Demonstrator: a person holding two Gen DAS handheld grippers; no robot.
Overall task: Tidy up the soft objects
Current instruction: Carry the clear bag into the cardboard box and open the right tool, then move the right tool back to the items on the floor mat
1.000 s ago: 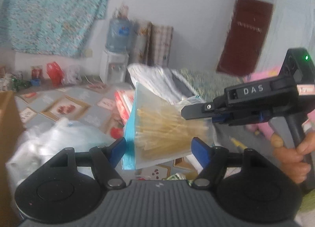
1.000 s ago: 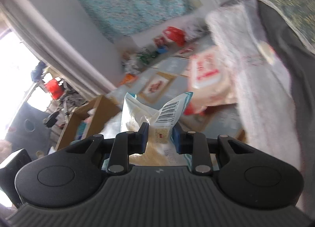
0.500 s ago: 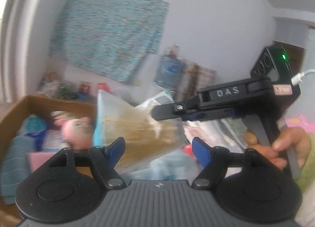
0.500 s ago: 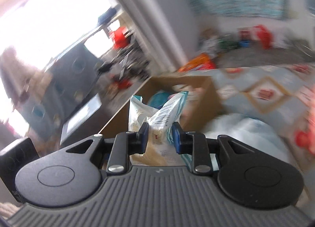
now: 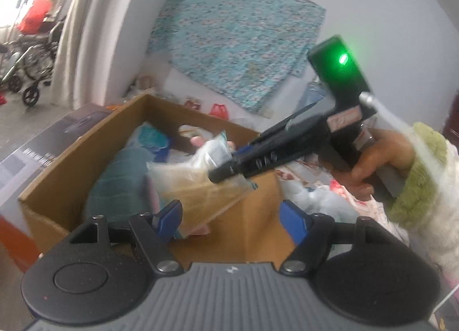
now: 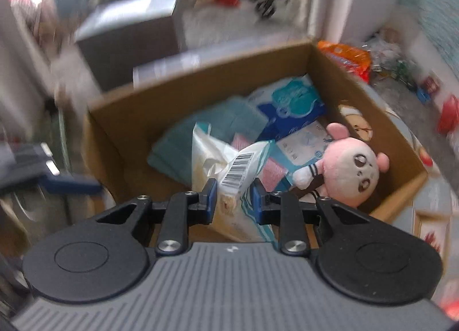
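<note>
My right gripper (image 6: 233, 197) is shut on the crumpled top of a clear plastic bag (image 6: 229, 170) with a barcode and pale straw-like sticks inside. The bag hangs over an open cardboard box (image 6: 200, 72). From the left wrist view the same bag (image 5: 198, 184) dangles from the right gripper (image 5: 221, 171) above the box (image 5: 80, 158). My left gripper (image 5: 233, 217) stands open just below the bag, with nothing pressed between its blue pads. A pink plush toy (image 6: 350, 170) lies in the box's right corner.
The box also holds teal folded cloth (image 6: 206, 127), a blue and white packet (image 6: 289, 104) and a pink cloth (image 6: 272, 170). A dark grey carton (image 6: 134, 29) stands beyond it. A hand in a fuzzy green cuff (image 5: 413, 170) grips the right tool. A wheelchair (image 5: 25, 67) stands by the doorway.
Both grippers have swung left from the patterned floor mat to over the cardboard box. The right one rolled and tipped downward, still holding the bag. The left one stayed open.
</note>
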